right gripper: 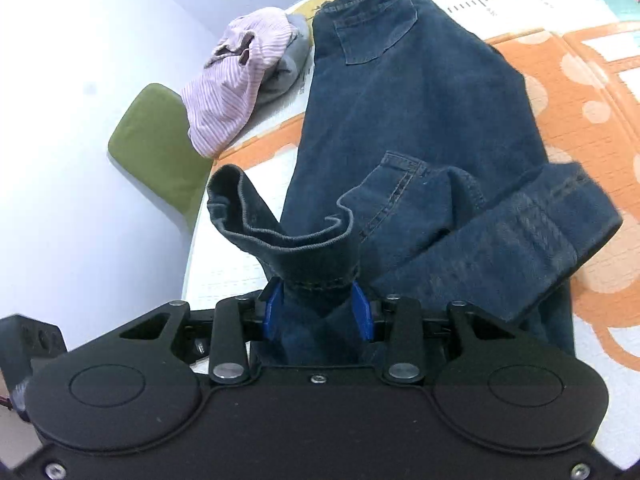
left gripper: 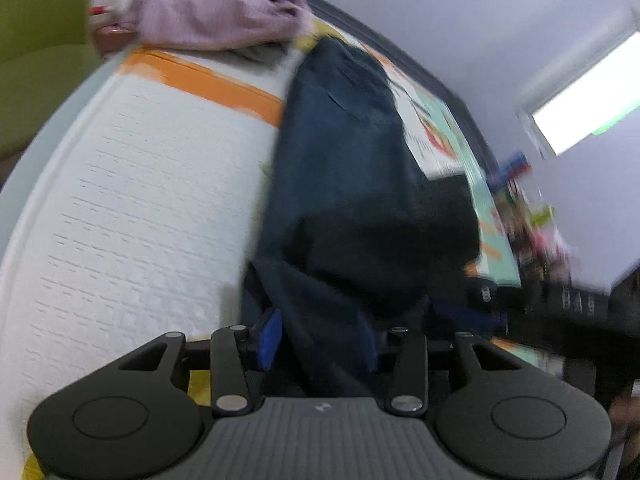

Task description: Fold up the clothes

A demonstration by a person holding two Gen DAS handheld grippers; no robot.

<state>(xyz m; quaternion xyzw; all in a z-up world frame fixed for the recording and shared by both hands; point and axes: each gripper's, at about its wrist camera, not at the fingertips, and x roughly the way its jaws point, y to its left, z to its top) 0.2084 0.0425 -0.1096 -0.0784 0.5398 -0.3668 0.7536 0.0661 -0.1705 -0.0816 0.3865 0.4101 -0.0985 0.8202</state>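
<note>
Green cushion (right gripper: 160,148) beside the mat edge, orange-and-white patterned play mat (right gripper: 580,92), pale wall (right gripper: 80,40), bright window (left gripper: 588,96)

Your left wrist view is motion-blurred: the clutter (left gripper: 532,216) far right cannot be identified. The jeans (left gripper: 344,184) hide the left gripper's (left gripper: 320,340) right pad; the fold there reads only as dark mass, possibly shadow. The striped garment (left gripper: 216,0) is cut by the top edge.
</note>
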